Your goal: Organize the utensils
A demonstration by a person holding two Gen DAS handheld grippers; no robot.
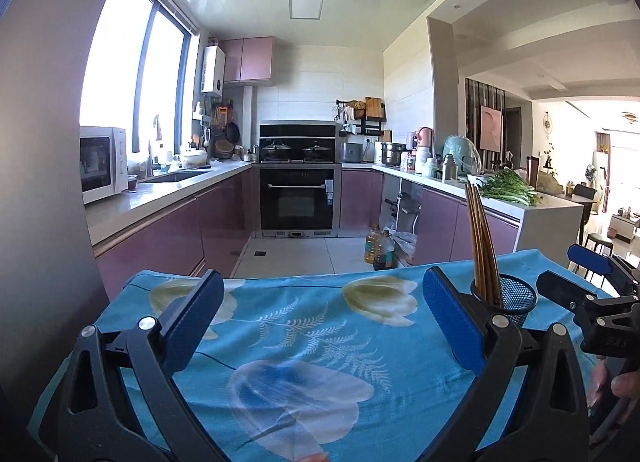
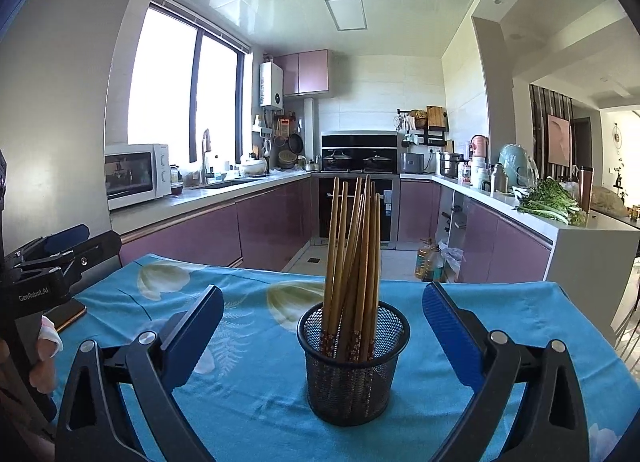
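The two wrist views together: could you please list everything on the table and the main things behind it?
Mesh cup: one, black, upright on the cloth, in line with the gap of the right gripper.
Chopsticks: a bundle, too overlapped to count, brown wood with patterned ends, standing in the cup.
Tablecloth: one, blue with flower print, covering the table.
Phone-like flat thing: one, dark, at the cloth's left edge.
Microwave: one, white, left counter.
Oven: one, black, back wall.
Greens: one bunch, right counter.
Oil bottles: two, yellowish, on the floor.
Left gripper: open, empty.
Right gripper: open, empty.
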